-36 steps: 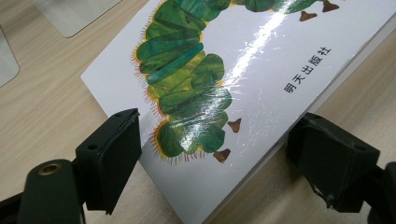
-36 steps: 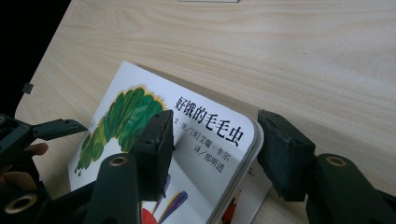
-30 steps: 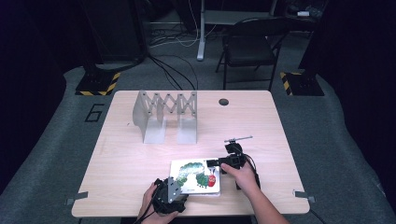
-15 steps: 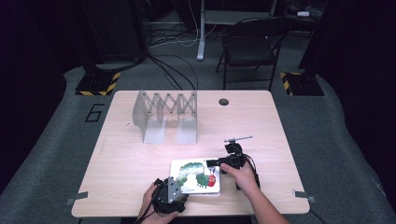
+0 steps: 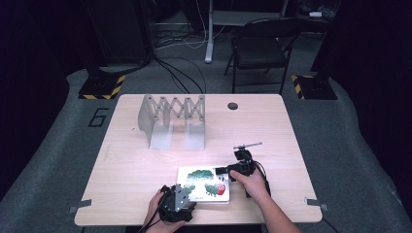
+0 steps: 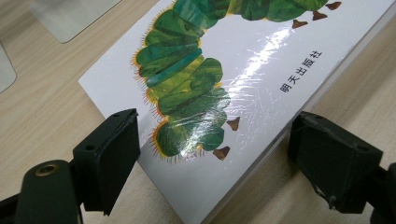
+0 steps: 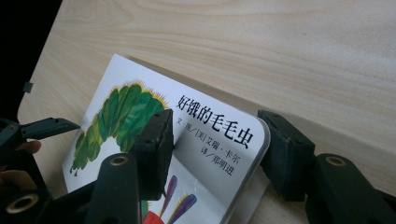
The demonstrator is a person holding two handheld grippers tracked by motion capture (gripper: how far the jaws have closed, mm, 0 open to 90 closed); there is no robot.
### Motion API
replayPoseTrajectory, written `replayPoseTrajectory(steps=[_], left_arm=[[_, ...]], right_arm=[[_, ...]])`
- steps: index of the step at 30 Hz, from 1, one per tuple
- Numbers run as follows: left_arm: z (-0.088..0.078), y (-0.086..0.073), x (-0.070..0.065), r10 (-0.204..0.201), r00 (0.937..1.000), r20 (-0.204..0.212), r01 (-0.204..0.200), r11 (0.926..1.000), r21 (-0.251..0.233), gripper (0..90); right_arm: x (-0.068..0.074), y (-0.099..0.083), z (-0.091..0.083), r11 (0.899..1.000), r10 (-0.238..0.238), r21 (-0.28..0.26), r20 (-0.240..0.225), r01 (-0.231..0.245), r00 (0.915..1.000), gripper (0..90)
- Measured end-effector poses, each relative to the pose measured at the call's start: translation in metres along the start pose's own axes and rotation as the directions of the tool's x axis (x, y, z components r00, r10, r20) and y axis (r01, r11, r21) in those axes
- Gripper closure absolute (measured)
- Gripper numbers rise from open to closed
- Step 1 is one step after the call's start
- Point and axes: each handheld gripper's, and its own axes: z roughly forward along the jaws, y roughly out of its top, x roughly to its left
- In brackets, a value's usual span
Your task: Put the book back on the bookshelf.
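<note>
Both grippers work at one thing, a white board book with a green caterpillar painted on its glossy cover [image 5: 204,186], which lies near the front edge of the light wooden table [image 5: 272,121].

Left gripper [image 5: 176,208], black and held in the person's left hand [image 5: 156,209], sits at the book's front left corner. In the left gripper view its two black jaws stand spread wide, one on either side of that corner [image 6: 205,140]; the left jaw is close against the book's edge and the right one just beside the opposite edge with a gap showing, so neither pad is plainly pressing.

Right gripper [image 5: 232,171], in the person's right hand [image 5: 253,183], is at the book's right edge. In the right gripper view the book's rounded corner with the black printed title [image 7: 215,140] lies between its jaws: the left jaw rests over the cover and the right jaw stands just off the book's edge, with a small gap visible. Those jaws have just been opening, and the book corner is between them without being squeezed.

Beyond the book, toward the far side of the table, stands a grey metal accordion-style file rack [image 5: 172,121], well apart from the book. A small dark round hole [image 5: 232,106] sits farther still from the book, to the rack's right.
</note>
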Motion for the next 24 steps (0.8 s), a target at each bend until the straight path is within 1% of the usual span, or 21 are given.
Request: replayPoseTrajectory(steps=[5, 6, 7, 8, 9, 10, 11, 14, 16, 17, 18, 19, 20, 21, 24], left_arm=[[-0.001, 0.000, -0.001, -0.003, 1.0000, 0.002, 0.003, 0.9999, 0.010, 17.3], [-0.001, 0.001, -0.001, -0.002, 1.0000, -0.009, 0.002, 0.9999, 0.011, 17.6], [-0.001, 0.000, -0.002, -0.002, 0.9999, -0.012, 0.002, 1.0000, 0.005, 17.9], [-0.002, 0.001, -0.002, 0.005, 1.0000, 0.000, -0.005, 1.0000, 0.008, 18.4], [-0.002, 0.001, -0.002, 0.010, 0.9999, 0.002, -0.010, 0.9999, 0.008, 19.1], [-0.002, 0.001, -0.002, 0.010, 0.9999, 0.002, -0.010, 0.9999, 0.008, 20.1], [-0.002, 0.001, -0.003, 0.019, 0.9998, 0.001, -0.019, 0.9998, 0.010, 20.8], [-0.003, 0.001, -0.003, 0.020, 0.9998, -0.001, -0.020, 0.9997, 0.011, 21.8], [-0.003, 0.001, -0.004, 0.015, 0.9999, 0.006, -0.015, 0.9998, 0.015, 22.0], [-0.004, 0.001, -0.003, 0.014, 0.9999, 0.006, -0.014, 0.9997, 0.019, 24.2], [-0.007, 0.002, -0.003, 0.001, 0.9998, 0.018, -0.001, 0.9999, 0.012, 25.8], [-0.007, 0.002, -0.003, 0.001, 0.9998, 0.018, -0.001, 0.9999, 0.012, 26.2], [-0.010, 0.002, -0.001, -0.013, 0.9995, 0.029, 0.012, 0.9999, 0.011, 26.2], [-0.010, 0.003, -0.001, -0.019, 0.9994, 0.028, 0.019, 0.9998, 0.003, 26.2], [-0.012, 0.004, 0.001, -0.023, 0.9990, 0.039, 0.023, 0.9997, 0.000, 26.1]], right_arm=[[0.000, 0.000, 0.000, 1.000, 0.004, 0.000, -0.003, -0.004, 1.0000, 47.5], [0.000, 0.000, 0.000, 1.000, 0.004, 0.000, -0.004, -0.004, 1.0000, 47.5], [-0.001, 0.000, 0.000, 1.000, 0.005, 0.000, -0.004, -0.005, 1.0000, 47.5], [-0.001, 0.000, 0.000, 1.000, 0.004, 0.000, -0.005, -0.004, 1.0000, 47.5], [-0.001, 0.000, 0.000, 1.000, 0.005, 0.000, -0.005, -0.005, 1.0000, 47.5], [-0.001, 0.000, 0.000, 1.000, 0.005, -0.001, -0.005, -0.005, 1.0000, 47.5], [-0.001, 0.000, 0.000, 1.000, 0.005, 0.000, -0.005, -0.005, 1.0000, 47.5], [-0.001, 0.000, 0.000, 1.000, 0.005, 0.000, -0.006, -0.005, 1.0000, 47.4], [-0.001, 0.000, 0.000, 1.000, 0.006, 0.001, -0.007, -0.006, 1.0000, 47.4], [0.000, 0.000, 0.000, 1.000, 0.004, 0.002, -0.006, -0.004, 1.0000, 47.8], [0.000, 0.000, 0.000, 1.000, 0.004, 0.003, -0.006, -0.004, 1.0000, 47.7], [-0.001, 0.000, 0.000, 1.000, 0.002, 0.003, -0.004, -0.002, 1.0000, 47.7], [0.000, 0.000, 0.000, 1.000, 0.001, 0.003, -0.005, -0.001, 1.0000, 47.6], [0.000, 0.000, 0.000, 1.000, -0.001, 0.003, -0.005, 0.001, 1.0000, 47.6], [0.000, 0.000, 0.000, 1.000, -0.001, 0.002, -0.005, 0.001, 1.0000, 47.5]])
